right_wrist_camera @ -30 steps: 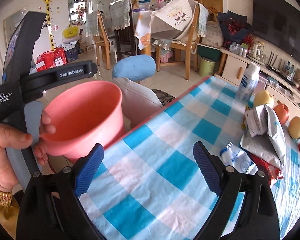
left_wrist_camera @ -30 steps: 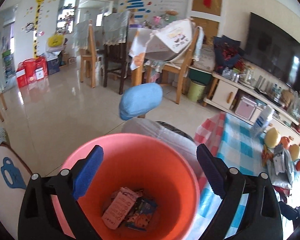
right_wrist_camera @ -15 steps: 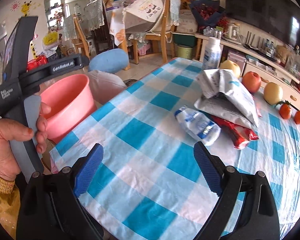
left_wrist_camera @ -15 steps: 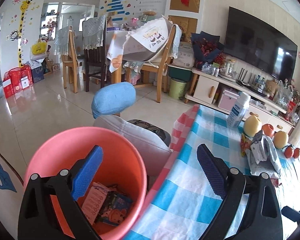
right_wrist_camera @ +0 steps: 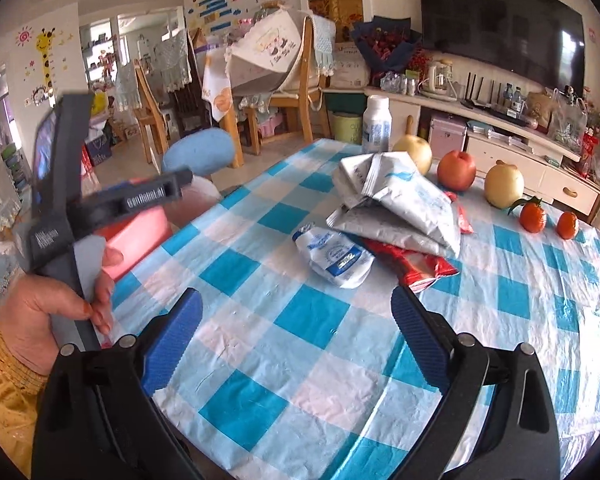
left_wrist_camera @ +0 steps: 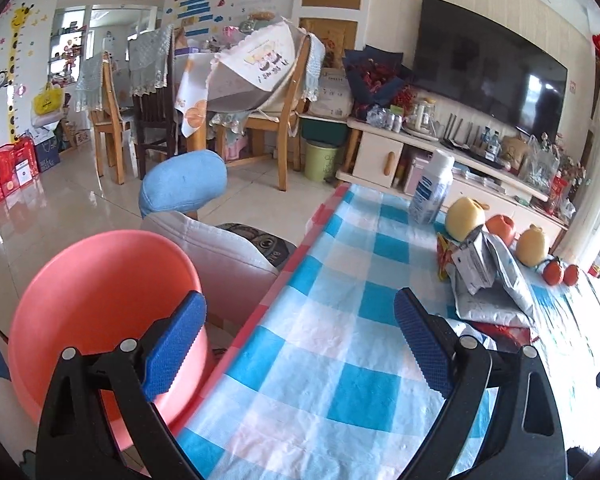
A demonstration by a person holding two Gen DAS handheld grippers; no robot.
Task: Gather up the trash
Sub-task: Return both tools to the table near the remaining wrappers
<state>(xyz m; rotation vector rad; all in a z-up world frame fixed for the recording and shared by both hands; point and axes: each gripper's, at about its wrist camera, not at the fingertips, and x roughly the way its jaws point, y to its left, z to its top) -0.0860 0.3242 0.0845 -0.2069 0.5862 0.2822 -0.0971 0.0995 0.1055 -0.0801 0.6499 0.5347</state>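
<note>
Because the pink bin [left_wrist_camera: 100,300] sits off the table's near-left corner, below the cloth edge, trash can be carried or dropped straight into it; its inside is hidden from here. Right gripper [right_wrist_camera: 296,336] hovers over the checked tablecloth [right_wrist_camera: 260,360], jaws spread wide and just been widening, nothing between them, aimed toward the trash heap: a crumpled white-and-blue wrapper [right_wrist_camera: 332,254] nearest, silver-white bags [right_wrist_camera: 396,204] stacked over a red packet [right_wrist_camera: 416,264]. Likely next pick is the near wrapper. Left gripper [left_wrist_camera: 300,344] also spread and empty, held over the table edge beside the bin. Fruit (apple [right_wrist_camera: 456,170], pears, two tangerines) and a white bottle [right_wrist_camera: 376,124] line the far side, probably not trash. Room: tiled floor, dining chairs, TV [left_wrist_camera: 488,76] above a low cabinet, blue stool [left_wrist_camera: 184,180].
</note>
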